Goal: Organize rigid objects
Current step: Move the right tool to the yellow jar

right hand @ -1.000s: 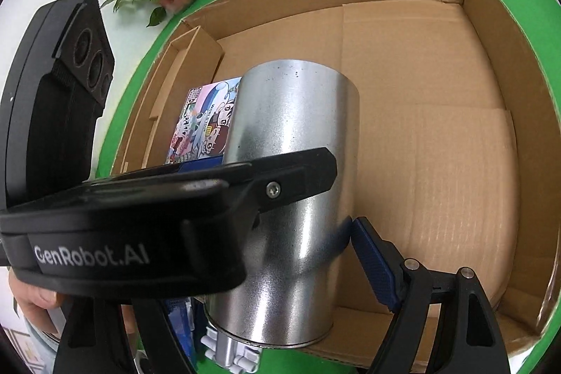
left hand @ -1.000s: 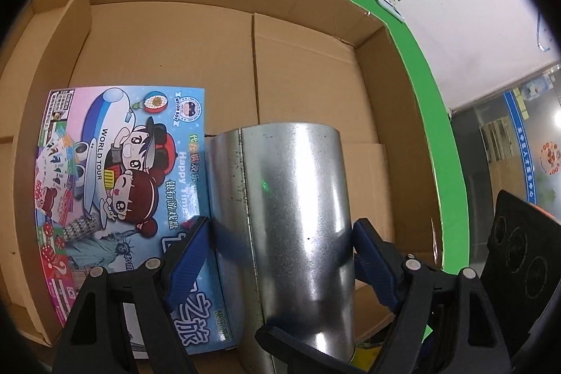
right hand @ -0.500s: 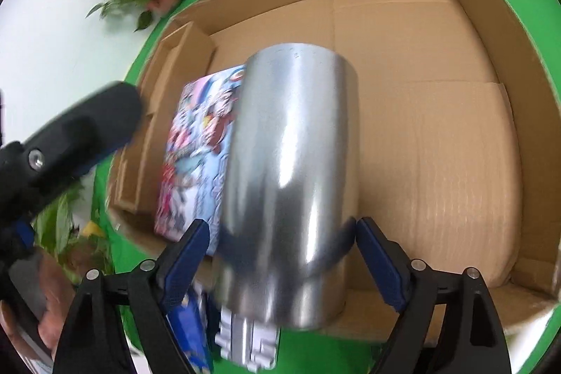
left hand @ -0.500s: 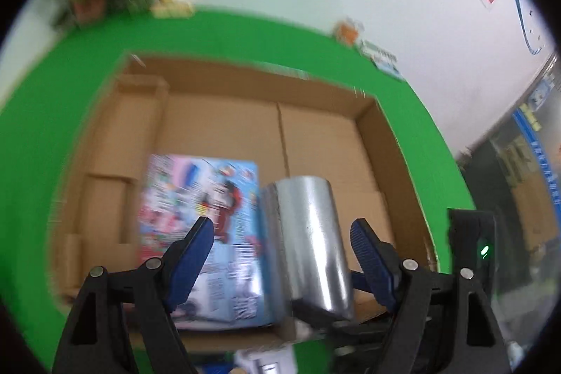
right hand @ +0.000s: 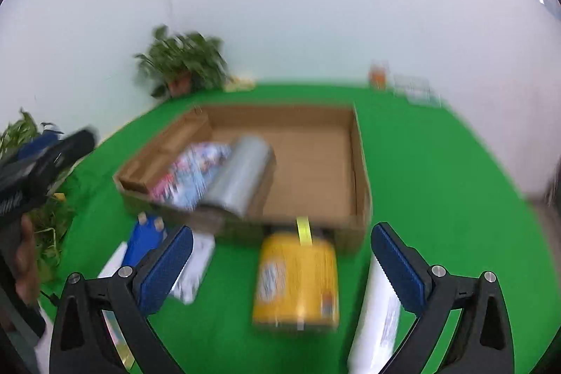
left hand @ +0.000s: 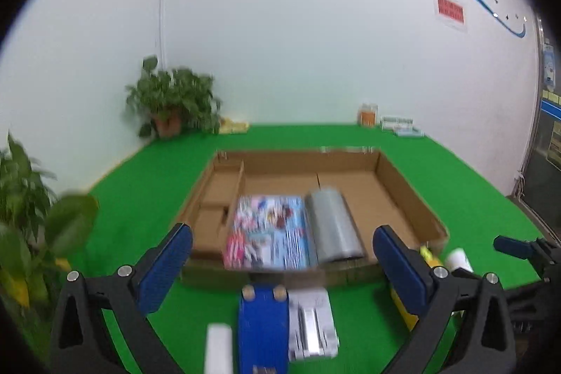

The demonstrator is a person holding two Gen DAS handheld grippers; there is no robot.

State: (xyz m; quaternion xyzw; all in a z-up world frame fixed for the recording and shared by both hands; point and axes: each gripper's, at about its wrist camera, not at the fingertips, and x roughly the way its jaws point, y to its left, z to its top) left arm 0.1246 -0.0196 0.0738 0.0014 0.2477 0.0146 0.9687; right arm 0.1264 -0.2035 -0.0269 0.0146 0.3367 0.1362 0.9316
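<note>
Silver metal marks the cylinder (left hand: pixel 333 226) in the left wrist view, lying on its side inside the cardboard box (left hand: pixel 410 195), well beyond the fingertips and framed in the gap between them, touching the right edge of the colourful game box (left hand: pixel 268 233). The left gripper (left hand: pixel 282 255) has just been opening; its blue pads (left hand: pixel 168 265) stand wide apart with nothing between them. Just beneath the gap, on the green mat (left hand: pixel 140 198), lie a blue block (left hand: pixel 263 321) and a grey-white pack (left hand: pixel 312 321), both blurred. In the right wrist view the same cylinder (right hand: pixel 242 177) lies in the box (right hand: pixel 359 170) ahead of and slightly left of the gap, apart from both fingers, beside the game box (right hand: pixel 189 174). The right gripper (right hand: pixel 280 255) has also just been opening and holds nothing, its pads (right hand: pixel 399 272) spread wide. Between the fingers, outside the box, a yellow can (right hand: pixel 298 283) lies on the mat; a white tube (right hand: pixel 375 314) lies just beside the right finger. The other gripper shows at the left edge, blurred.
</note>
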